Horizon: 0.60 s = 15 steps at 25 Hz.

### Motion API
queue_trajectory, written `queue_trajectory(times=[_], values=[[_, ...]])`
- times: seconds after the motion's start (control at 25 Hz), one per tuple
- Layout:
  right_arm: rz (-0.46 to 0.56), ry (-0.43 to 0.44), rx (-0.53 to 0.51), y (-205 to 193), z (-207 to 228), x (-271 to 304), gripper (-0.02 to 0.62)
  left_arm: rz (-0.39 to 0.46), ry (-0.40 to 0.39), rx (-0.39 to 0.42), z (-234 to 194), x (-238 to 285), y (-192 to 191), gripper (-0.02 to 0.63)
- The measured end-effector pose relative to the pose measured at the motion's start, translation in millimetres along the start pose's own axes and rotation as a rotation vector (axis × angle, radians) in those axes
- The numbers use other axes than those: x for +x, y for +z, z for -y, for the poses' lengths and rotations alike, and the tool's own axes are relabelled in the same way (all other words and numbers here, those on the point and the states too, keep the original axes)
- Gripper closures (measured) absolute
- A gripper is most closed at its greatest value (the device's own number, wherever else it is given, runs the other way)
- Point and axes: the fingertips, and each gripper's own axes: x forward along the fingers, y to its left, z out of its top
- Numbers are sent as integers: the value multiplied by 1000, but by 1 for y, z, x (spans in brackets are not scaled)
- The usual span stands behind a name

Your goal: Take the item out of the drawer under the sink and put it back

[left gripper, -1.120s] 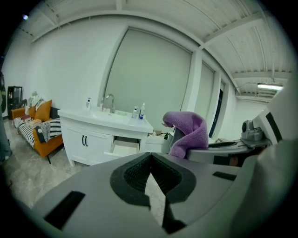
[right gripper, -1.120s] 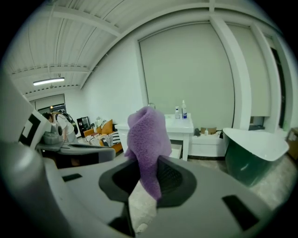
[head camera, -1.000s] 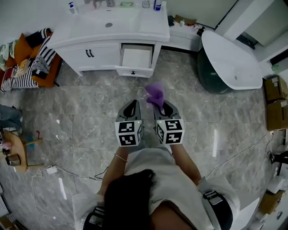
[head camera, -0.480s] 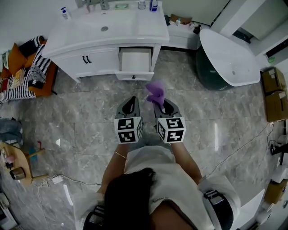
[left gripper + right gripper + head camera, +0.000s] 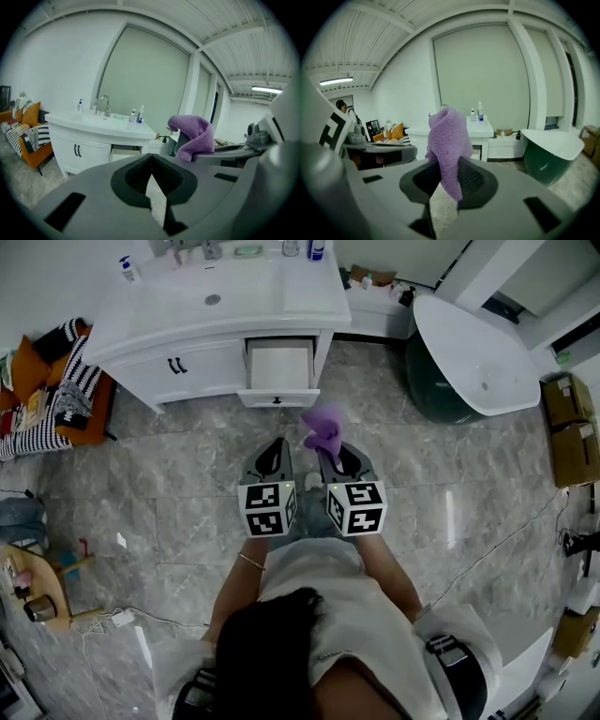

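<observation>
A purple cloth (image 5: 322, 430) sticks up from my right gripper (image 5: 328, 452), whose jaws are shut on it; in the right gripper view the purple cloth (image 5: 447, 145) rises between the pads. My left gripper (image 5: 277, 448) hangs beside it with its jaws shut and nothing between them; its own view shows the left gripper (image 5: 151, 158) tips meeting. Ahead stands the white sink cabinet (image 5: 187, 362) with its right-hand drawer (image 5: 279, 371) pulled out; the drawer looks bare inside. Both grippers hover over the floor a short way in front of that drawer.
A white basin top (image 5: 225, 296) carries bottles (image 5: 315, 247) near the tap. A dark green tub (image 5: 469, 367) stands at the right. An orange seat with striped cushions (image 5: 47, 395) is at the left, a small wooden stool (image 5: 33, 582) lower left. Cardboard boxes (image 5: 567, 427) sit far right.
Both grippers have drifted slightly toward the cabinet over the grey marble floor, the cloth still in the right one. Jaws unchanged.
</observation>
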Motion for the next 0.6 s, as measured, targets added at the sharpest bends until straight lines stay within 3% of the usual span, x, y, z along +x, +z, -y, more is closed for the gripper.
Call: queue_trajectory(times=[0.6], values=[[-25, 61, -4, 24, 25, 70, 499, -26, 67, 3, -28, 55, 17, 601]])
